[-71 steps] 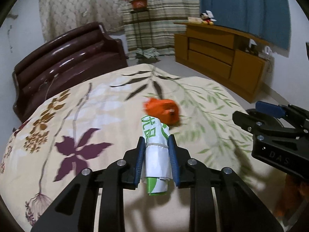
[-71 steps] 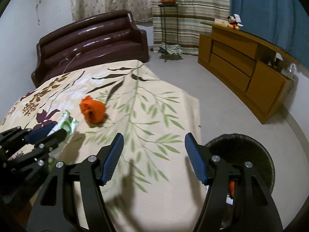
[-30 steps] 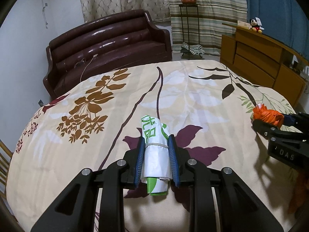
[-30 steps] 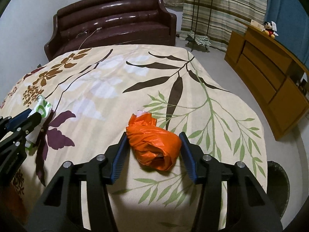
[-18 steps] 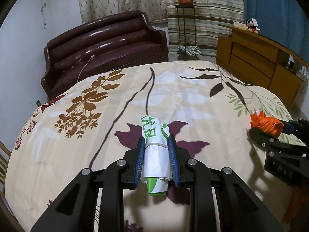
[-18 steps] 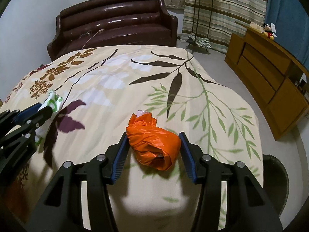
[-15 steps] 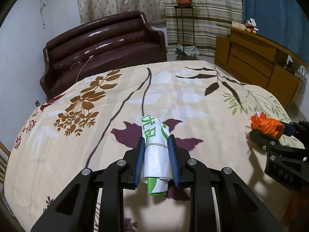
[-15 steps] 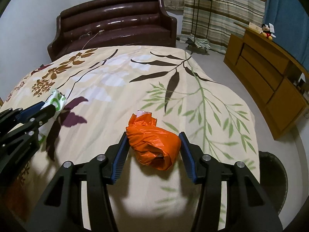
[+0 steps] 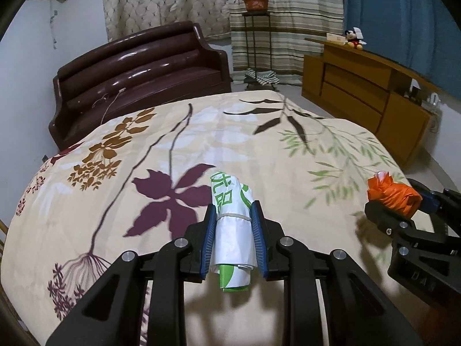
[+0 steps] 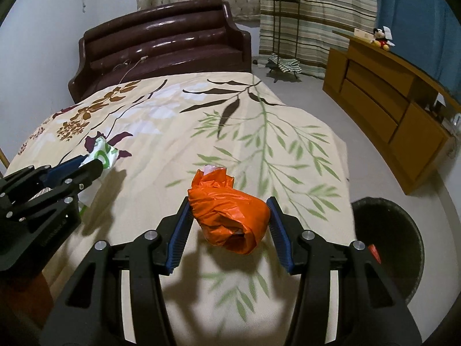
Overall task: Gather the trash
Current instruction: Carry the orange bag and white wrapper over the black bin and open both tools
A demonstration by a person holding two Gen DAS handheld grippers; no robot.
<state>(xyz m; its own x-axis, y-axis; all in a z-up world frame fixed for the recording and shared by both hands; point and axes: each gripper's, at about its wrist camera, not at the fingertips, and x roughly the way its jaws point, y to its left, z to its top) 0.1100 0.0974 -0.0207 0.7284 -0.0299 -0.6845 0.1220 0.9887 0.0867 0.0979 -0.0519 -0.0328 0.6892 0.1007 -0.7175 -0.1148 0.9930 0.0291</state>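
Where the room opens beyond both cameras, the largest item is a bed under a cream cotton cover printed with brown, purple and green leaves (image 9: 259, 132), filling the middle of each view. At its far end stands a dark maroon padded leather sofa (image 9: 149, 66), with a cable lying on its seat. Along the right wall runs a long orange-brown wooden sideboard with drawers (image 10: 383, 98); a small mouse soft toy (image 10: 381, 40) sits on its far end. On the floor at the near right of the bed is a round black waste bin (image 10: 394, 236), with a scrap of orange showing inside. Far off, a terracotta plant pot on a thin metal stand (image 9: 255, 1) is set before striped curtains. The left gripper (image 9: 234, 225) is clamped on a rolled white plastic bag with green print, bound by a rubber band (image 9: 233, 225), carried clear above the cover. The right gripper (image 10: 229, 220) is clamped on a crumpled orange plastic bag (image 10: 230, 216), likewise off the cover, to the left of the bin.
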